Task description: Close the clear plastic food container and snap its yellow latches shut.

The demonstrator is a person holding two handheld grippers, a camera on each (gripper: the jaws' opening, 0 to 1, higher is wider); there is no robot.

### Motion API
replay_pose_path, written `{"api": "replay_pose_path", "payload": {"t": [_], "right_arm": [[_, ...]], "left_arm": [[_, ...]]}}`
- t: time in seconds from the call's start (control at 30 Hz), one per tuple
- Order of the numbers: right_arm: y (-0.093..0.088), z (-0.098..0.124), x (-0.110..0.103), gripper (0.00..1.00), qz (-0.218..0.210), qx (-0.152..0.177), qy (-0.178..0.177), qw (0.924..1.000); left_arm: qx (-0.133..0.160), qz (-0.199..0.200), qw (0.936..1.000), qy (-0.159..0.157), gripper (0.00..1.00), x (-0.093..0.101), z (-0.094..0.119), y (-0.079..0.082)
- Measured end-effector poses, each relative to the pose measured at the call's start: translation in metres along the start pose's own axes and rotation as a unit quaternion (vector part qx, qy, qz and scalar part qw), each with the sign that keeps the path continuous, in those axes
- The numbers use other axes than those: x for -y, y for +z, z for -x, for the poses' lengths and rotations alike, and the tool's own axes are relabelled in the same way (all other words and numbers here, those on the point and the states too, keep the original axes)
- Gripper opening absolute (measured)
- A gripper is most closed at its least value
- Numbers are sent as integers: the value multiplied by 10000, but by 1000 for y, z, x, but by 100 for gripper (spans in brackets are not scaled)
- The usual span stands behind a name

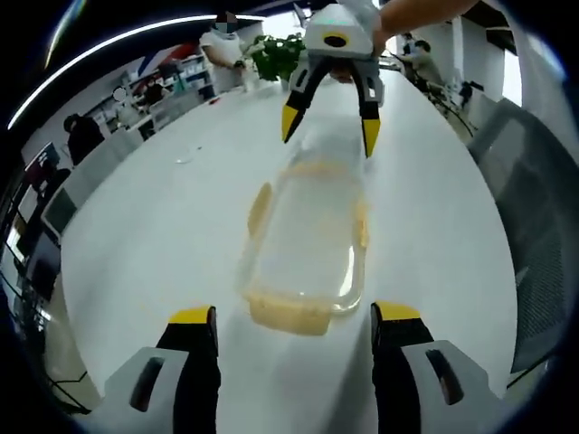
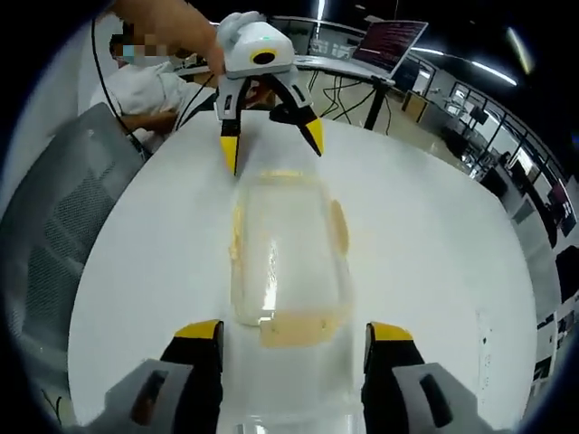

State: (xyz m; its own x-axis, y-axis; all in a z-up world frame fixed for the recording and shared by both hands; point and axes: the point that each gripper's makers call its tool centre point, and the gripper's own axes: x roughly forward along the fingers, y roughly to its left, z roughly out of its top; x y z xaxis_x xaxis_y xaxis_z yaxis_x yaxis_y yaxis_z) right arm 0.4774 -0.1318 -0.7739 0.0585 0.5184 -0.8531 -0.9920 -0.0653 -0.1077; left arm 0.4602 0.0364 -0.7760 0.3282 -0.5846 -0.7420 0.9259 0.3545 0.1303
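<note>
A clear plastic food container (image 1: 308,244) (image 2: 285,253) lies lengthwise on the white table (image 1: 136,235) (image 2: 434,235), lid on top. Its yellow latches stick out: one at the end close to my left gripper (image 1: 289,316), one on each long side (image 1: 260,208) (image 1: 362,226). My left gripper (image 1: 294,316) (image 2: 271,145) stands open at one short end. Facing it from the opposite end, my right gripper (image 2: 294,332) (image 1: 330,131) is open too, held by a hand. The yellow end latch (image 2: 294,330) lies flat between the right gripper's jaw tips. Neither gripper holds anything.
A grey mesh chair (image 1: 534,226) (image 2: 54,226) stands at the table's edge beside the container. A green plant (image 1: 280,54) sits at the far end of the table. A seated person (image 2: 154,86), a screen (image 2: 389,41) and office desks lie beyond.
</note>
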Motion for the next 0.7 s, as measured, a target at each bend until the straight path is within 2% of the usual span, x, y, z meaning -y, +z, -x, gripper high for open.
{"api": "replay_pose_path", "payload": {"t": [0.43,0.53,0.7], "right_arm": [[0,-11,0,58,36,-108,173,9998],[-5,-15,1,57,47,-275,197,9994],[-7,-19,4,56,99,-343,227,9991]], "left_arm": [[-278,-313,9989,-197,61,-2,-10,-6],[-321,-340,9986,-261,59,-2,-13,-7],[-381,-363,9981,-318,58,-3,-16,-8]]}}
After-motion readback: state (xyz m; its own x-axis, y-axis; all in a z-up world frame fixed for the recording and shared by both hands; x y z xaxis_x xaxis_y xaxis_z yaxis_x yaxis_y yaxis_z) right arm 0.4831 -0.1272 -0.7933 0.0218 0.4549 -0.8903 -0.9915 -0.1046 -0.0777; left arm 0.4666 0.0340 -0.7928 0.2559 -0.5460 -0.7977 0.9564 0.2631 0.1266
